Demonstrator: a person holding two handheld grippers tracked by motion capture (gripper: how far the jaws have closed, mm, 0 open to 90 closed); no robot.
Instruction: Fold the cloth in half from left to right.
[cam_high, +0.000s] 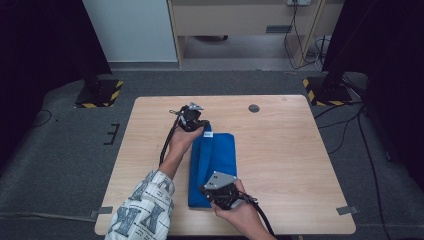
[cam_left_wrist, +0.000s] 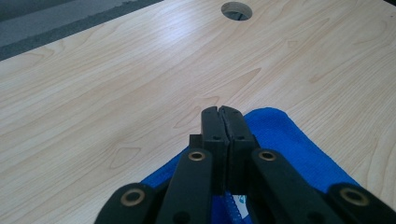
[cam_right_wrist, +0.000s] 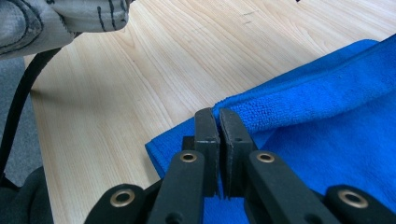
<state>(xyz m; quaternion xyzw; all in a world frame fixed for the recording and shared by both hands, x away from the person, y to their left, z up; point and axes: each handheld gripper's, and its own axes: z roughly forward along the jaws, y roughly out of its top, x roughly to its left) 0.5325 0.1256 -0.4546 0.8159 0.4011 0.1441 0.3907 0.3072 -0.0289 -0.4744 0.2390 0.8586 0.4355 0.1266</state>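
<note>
Here, my left gripper (cam_left_wrist: 222, 122) had its jaws pressed together, pinching the far corner of the blue towel (cam_high: 215, 160), near a small white tag. My right gripper (cam_right_wrist: 219, 122) was likewise clamped, nipping a raised hem at the near end. The towel lay lengthways on the counter (cam_high: 290, 150), folded narrow, its left side lifted between my two holds. I judged it light, soft and floppy, grippy terry, not fragile; corners and doubled hems gave the best hold, since a pinch mid-cloth would probably take a single layer and sag.
</note>
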